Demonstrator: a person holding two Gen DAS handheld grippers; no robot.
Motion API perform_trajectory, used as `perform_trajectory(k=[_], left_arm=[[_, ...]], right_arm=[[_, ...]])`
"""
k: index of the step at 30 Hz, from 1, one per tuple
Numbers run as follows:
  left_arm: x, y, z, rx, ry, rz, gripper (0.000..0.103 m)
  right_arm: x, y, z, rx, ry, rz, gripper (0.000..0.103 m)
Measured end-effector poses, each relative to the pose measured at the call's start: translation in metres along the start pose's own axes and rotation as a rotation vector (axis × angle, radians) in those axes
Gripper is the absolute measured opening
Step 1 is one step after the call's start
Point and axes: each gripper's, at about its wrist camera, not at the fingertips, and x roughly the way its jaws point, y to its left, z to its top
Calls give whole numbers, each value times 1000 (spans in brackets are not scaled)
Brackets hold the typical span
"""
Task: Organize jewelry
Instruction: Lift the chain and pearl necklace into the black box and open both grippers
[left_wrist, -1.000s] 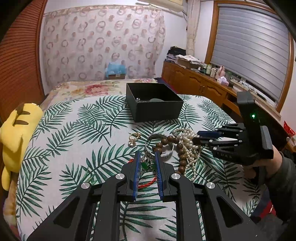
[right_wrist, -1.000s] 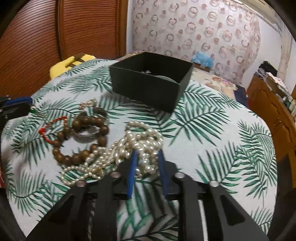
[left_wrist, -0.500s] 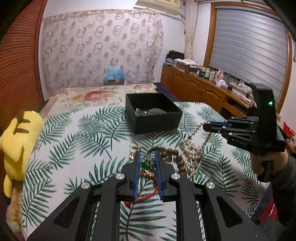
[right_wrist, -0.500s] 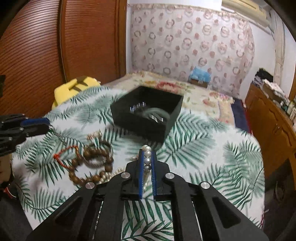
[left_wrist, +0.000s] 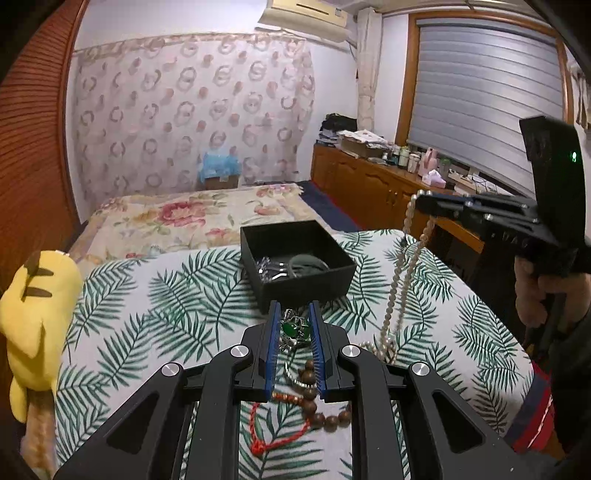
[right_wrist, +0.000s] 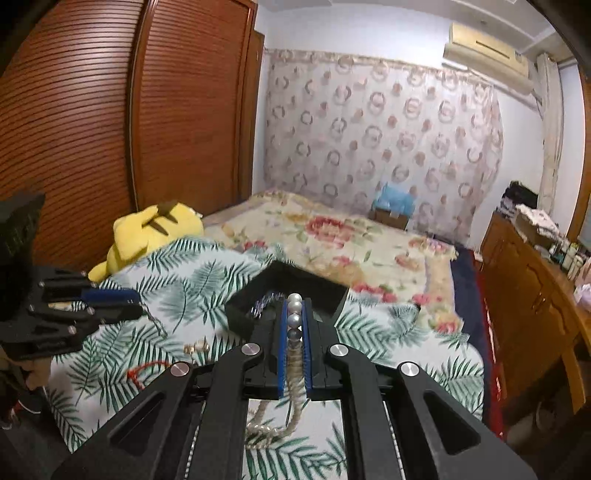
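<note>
My left gripper (left_wrist: 293, 314) is shut on a silver pendant with a green stone (left_wrist: 293, 329), held above the leaf-print cloth just in front of the black box (left_wrist: 297, 258). My right gripper (right_wrist: 294, 308) is shut on a pearl necklace (right_wrist: 294, 319), lifted high; its strands hang down in the left wrist view (left_wrist: 397, 284), with the lower end resting on the cloth. A brown wooden bead bracelet (left_wrist: 321, 410), a red cord (left_wrist: 280, 435) and a silver bangle (left_wrist: 295, 376) lie under my left gripper. The box holds silver pieces and a dark green ring.
A small gold piece (right_wrist: 195, 347) lies on the cloth left of the box. A yellow plush toy (left_wrist: 33, 317) sits at the table's left edge. A bed (left_wrist: 192, 218) lies behind the table and a wooden cabinet (left_wrist: 373, 188) stands to the right.
Both grippers have risen. The right one closed on the pearl necklace and lifted it off the cloth. The left one raised the green pendant toward the box.
</note>
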Motion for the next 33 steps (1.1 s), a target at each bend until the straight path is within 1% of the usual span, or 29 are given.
perform_trajectory(k=[6,12,21,27,33], left_arm=[[12,1,17,25,0,-17,15],[26,8,34,21,-3,-27,15],[55,17,65,28,5,-52,15],[76,21,73,25,28,-61,15],[103,25,74,17,68,-61,15]], right_arm=[[-3,-7,29,-14,-45,-1,8],[-1,-14,59,-30,-86,-1,8],[18,-29,93,-41,-125,8,8],[38,-40,102,-23,-124,39,8],[78,-44,86,-15,-52,65,8]])
